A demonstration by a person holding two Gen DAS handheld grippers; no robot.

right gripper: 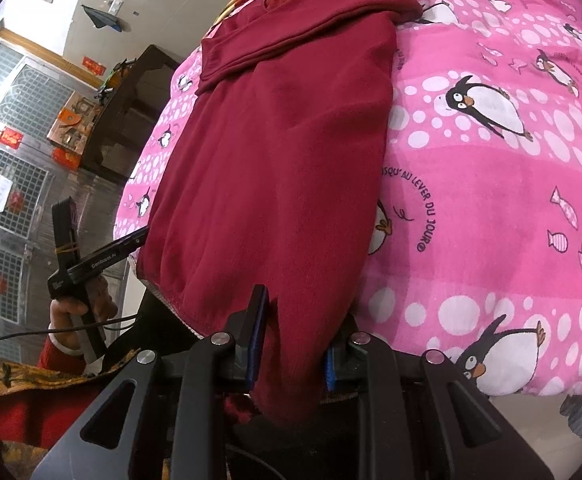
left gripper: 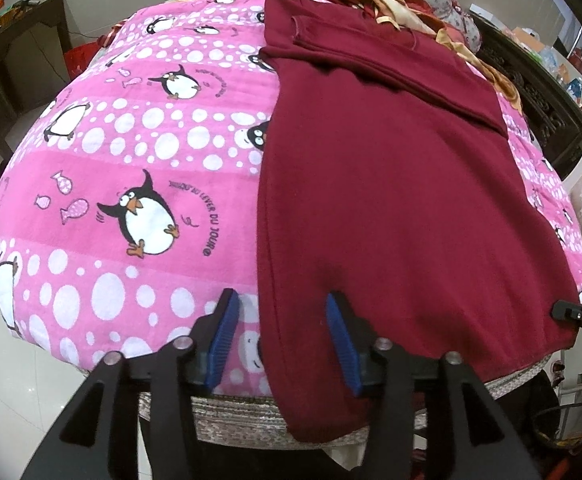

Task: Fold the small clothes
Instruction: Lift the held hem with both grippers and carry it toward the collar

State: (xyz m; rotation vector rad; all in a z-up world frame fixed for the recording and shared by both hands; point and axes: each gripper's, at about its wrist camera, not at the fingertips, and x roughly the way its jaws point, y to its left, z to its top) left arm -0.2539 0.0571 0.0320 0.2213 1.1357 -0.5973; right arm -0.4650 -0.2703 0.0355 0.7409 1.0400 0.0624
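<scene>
Left wrist: left hand-held gripper (left gripper: 282, 340) spread over maroon garment (left gripper: 391, 200) edge, penguin blanket (left gripper: 131, 140); right hand-held gripper (right gripper: 293, 344) likewise.

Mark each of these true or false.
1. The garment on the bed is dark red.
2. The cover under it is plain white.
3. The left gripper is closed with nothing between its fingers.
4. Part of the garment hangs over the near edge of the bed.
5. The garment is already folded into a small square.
1. True: the garment is dark red.
2. False: the cover is pink, with white dots and penguins.
3. False: the left gripper is open, and the garment's side edge lies between its fingers.
4. True: its lower end droops past the edge.
5. False: it lies spread out lengthwise, with only a sleeve folded across the top.
</scene>
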